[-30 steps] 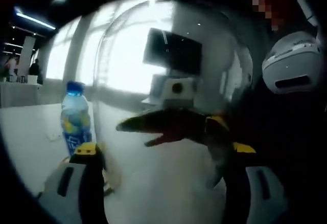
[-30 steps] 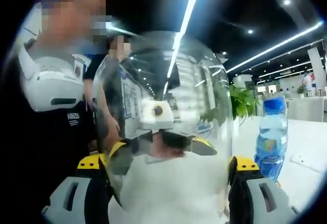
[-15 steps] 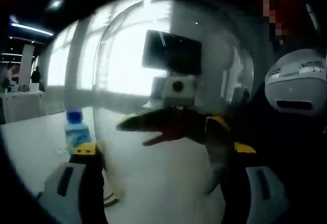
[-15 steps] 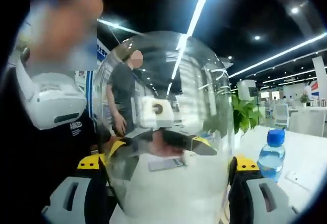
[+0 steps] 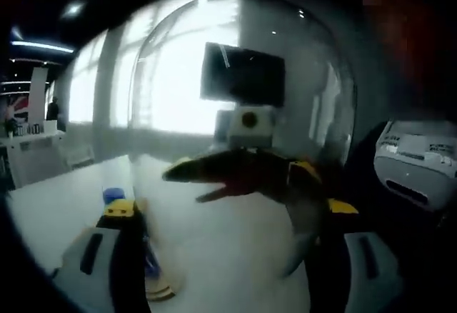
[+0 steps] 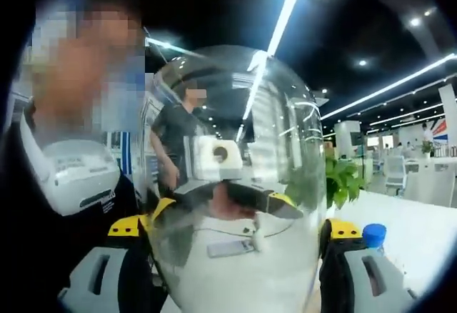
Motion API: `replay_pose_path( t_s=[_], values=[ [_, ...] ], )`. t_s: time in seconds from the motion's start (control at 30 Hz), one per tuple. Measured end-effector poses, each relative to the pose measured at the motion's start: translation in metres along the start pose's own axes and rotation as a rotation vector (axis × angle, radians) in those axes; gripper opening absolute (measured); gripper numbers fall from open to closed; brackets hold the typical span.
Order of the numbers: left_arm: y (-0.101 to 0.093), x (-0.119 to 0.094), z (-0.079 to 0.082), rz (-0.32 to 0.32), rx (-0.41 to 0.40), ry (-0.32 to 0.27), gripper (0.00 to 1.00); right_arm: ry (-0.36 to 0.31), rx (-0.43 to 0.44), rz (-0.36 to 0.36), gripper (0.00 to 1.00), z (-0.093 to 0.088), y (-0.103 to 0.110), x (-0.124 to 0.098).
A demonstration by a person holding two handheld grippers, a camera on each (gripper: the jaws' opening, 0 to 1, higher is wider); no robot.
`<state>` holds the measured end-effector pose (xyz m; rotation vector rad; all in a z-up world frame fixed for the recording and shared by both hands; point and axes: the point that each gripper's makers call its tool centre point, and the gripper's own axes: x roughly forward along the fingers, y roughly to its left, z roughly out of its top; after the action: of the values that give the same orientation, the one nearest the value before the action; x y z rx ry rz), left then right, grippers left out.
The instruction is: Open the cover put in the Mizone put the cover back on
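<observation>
Since a second ago the Mizone bottle (image 5: 113, 197) has sunk in both views: in the left gripper view its full labelled body stood at 9 o'clock, and now just the blue cap peeks above the left jaw tip at about 8 o'clock; in the right gripper view the bottle (image 6: 373, 235) has dropped from a tall shape at 3 o'clock to a blue cap at 4 o'clock beside the right jaw. Both cameras appear to have risen together, so this reads as camera motion, not bottle motion. The clear dome cover (image 5: 243, 148) stays clamped between the two tools: the left gripper (image 5: 228, 216) has its jaws spread wide on either side of the dome wall, and the right gripper (image 6: 239, 231) grips likewise, each tool's jaws visible through the plastic from the other side. The white table (image 5: 57, 213) lies below, with a round wooden base (image 5: 161, 288) at 7 o'clock in the left gripper view, partly hidden by the jaw. A dark wall screen (image 5: 243, 73) sits at 12 o'clock behind the dome. In the right gripper view a green plant (image 6: 343, 181) shows at 3 o'clock and a person in a dark shirt (image 6: 175, 148) stands at 10 o'clock, seen through the dome.
</observation>
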<state>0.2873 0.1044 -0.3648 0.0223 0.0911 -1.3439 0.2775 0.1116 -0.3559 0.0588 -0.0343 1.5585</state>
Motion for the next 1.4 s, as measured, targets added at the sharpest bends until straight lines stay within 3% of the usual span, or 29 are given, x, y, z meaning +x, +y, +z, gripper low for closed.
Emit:
replay_pose_path(
  t_s=[0.2, 0.43, 0.77, 0.9, 1.1, 1.4],
  values=[
    [0.007, -0.001, 0.034, 0.009, 0.022, -0.010, 0.84, -0.031, -0.019, 0.003, 0.90, 0.033, -0.008, 0.002],
    [0.014, 0.002, 0.056, 0.014, 0.077, 0.013, 0.85, -0.016, -0.071, 0.010, 0.90, 0.055, -0.018, 0.002],
    [0.055, 0.014, 0.093, -0.011, 0.094, -0.015, 0.85, -0.068, -0.089, -0.024, 0.90, 0.093, -0.062, -0.002],
    [0.074, 0.016, 0.102, -0.026, 0.111, -0.034, 0.85, -0.067, -0.105, -0.039, 0.90, 0.100, -0.083, 0.001],
    [0.104, 0.023, 0.099, -0.035, 0.095, -0.052, 0.85, -0.069, -0.084, -0.051, 0.90, 0.094, -0.112, 0.001],
    [0.131, 0.031, 0.065, -0.045, 0.065, -0.041, 0.85, -0.041, -0.052, -0.059, 0.90, 0.058, -0.141, 0.001]
  ],
)
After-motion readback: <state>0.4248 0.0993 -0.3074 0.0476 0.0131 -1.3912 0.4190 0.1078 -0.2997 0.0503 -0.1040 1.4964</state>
